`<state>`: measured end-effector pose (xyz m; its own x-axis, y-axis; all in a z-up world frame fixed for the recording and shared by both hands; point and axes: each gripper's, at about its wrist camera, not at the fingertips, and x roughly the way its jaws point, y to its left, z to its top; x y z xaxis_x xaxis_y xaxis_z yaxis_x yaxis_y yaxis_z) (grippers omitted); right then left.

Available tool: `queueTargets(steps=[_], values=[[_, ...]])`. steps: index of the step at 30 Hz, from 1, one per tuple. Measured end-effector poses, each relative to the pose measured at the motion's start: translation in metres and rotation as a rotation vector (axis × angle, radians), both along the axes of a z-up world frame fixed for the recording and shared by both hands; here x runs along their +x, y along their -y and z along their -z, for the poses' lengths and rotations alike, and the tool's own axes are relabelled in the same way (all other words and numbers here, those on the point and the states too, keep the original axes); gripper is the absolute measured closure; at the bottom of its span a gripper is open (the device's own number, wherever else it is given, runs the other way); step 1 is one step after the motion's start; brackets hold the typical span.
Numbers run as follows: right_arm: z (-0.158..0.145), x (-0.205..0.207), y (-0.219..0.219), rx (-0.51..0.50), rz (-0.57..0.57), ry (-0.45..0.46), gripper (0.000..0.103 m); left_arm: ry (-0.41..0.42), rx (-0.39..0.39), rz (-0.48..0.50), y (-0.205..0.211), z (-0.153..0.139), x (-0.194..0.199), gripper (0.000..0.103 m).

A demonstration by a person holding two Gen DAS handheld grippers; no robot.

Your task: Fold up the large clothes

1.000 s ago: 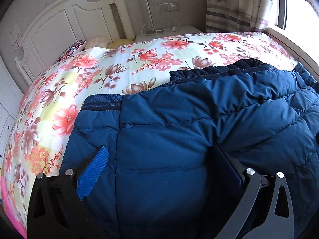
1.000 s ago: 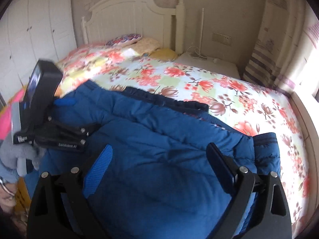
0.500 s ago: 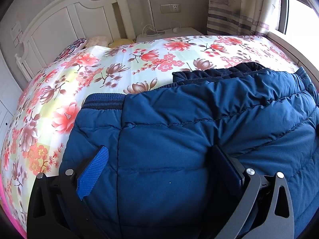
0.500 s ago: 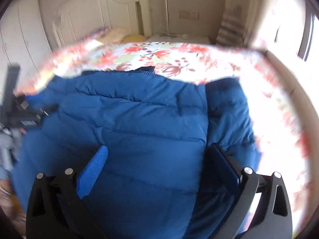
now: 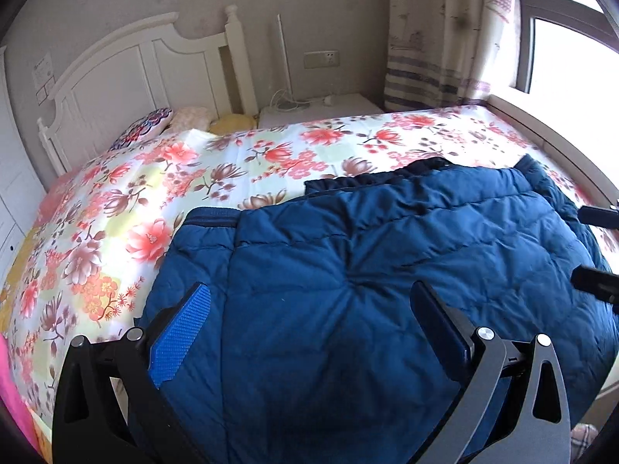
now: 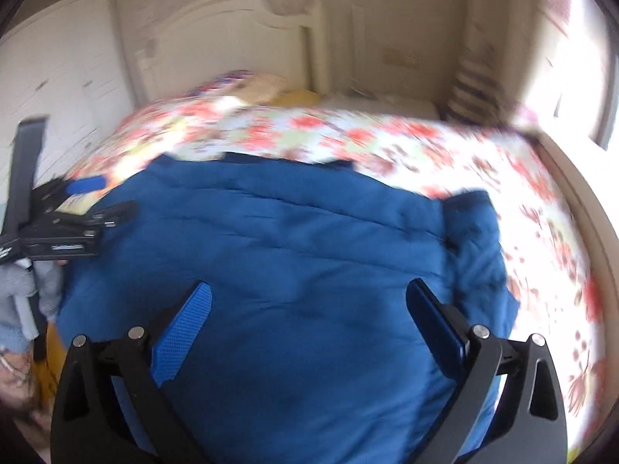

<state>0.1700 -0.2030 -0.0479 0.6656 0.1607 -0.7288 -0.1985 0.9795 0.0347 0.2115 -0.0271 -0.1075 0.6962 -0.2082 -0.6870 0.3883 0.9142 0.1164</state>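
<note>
A large blue quilted puffer jacket (image 5: 379, 255) lies spread on the floral bedspread (image 5: 240, 162), its dark collar at the far edge. My left gripper (image 5: 309, 309) is open, its jaws wide apart over the jacket's near left part, with no fabric between them. My right gripper (image 6: 309, 305) is open too, above the jacket (image 6: 309, 239) near its right side; that view is blurred. A folded sleeve (image 6: 476, 232) lies at the jacket's right. The left gripper also shows in the right wrist view (image 6: 85, 201) at the jacket's left edge. The right gripper's fingertips (image 5: 595, 216) show at the left wrist view's right edge.
A white headboard (image 5: 127, 73) and pillows (image 5: 154, 127) are at the far end. A white nightstand (image 5: 317, 108) with a cable, a striped curtain (image 5: 433, 38) and a window (image 5: 572, 58) stand at the right. White wardrobe doors (image 6: 58, 89) are on the left.
Both grippers have pulled back and up from the jacket, staying open. The right wrist view has swung left to face the bed head, and the jacket looks flatter.
</note>
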Motion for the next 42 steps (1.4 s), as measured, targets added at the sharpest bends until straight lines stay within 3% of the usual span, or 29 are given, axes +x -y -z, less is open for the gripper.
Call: queueTargets(steps=[3,4,7,11,14,16,18,20,22,25,27,31,34,37,42], values=[[0.031,0.0,-0.034,-0.111,-0.09,-0.089,0.003,-0.044,0.097,0.03,0.014,0.037,-0.012,0.004],[0.041,-0.002,-0.034,-0.098,-0.086,-0.053,0.002,-0.022,0.074,0.026,0.012,0.045,-0.014,0.004],[0.043,-0.003,-0.028,-0.064,-0.085,-0.042,0.002,-0.027,0.064,0.023,0.01,0.045,-0.013,0.004],[0.03,-0.009,-0.022,-0.093,-0.078,-0.064,0.003,-0.041,0.059,0.012,0.002,0.039,-0.016,0.004],[0.019,-0.025,0.007,-0.089,-0.008,-0.039,0.003,-0.005,0.024,0.009,-0.018,0.025,-0.037,0.004],[0.023,-0.036,0.029,-0.085,0.046,-0.047,0.003,0.011,0.047,-0.023,-0.036,0.027,-0.047,0.004],[0.038,-0.045,0.057,0.0,0.084,-0.064,0.003,-0.012,0.05,-0.06,-0.057,0.039,-0.051,0.004],[0.051,-0.056,0.073,0.121,0.079,-0.038,0.003,-0.026,-0.029,-0.053,-0.075,0.048,-0.053,0.004],[0.055,-0.062,0.076,0.125,0.077,-0.017,0.003,-0.002,-0.016,-0.041,-0.075,0.053,-0.055,0.004],[0.045,-0.059,0.064,0.069,0.112,-0.066,0.003,-0.006,0.031,-0.055,-0.066,0.055,-0.051,0.004],[0.032,-0.063,0.05,-0.003,0.146,-0.042,0.003,-0.016,0.029,-0.057,-0.067,0.056,-0.049,0.004],[0.022,-0.073,0.013,0.012,0.03,0.032,0.003,-0.01,0.02,-0.065,-0.07,0.058,-0.055,0.004],[0.043,-0.069,-0.007,-0.066,-0.027,0.006,0.003,-0.009,0.017,-0.066,-0.07,0.058,-0.056,0.004],[0.047,-0.07,-0.002,-0.025,-0.03,0.012,0.002,-0.005,0.012,-0.065,-0.07,0.059,-0.057,0.004],[0.037,-0.074,0.008,-0.045,-0.011,-0.005,0.003,-0.004,0.012,-0.063,-0.071,0.059,-0.057,0.004]])
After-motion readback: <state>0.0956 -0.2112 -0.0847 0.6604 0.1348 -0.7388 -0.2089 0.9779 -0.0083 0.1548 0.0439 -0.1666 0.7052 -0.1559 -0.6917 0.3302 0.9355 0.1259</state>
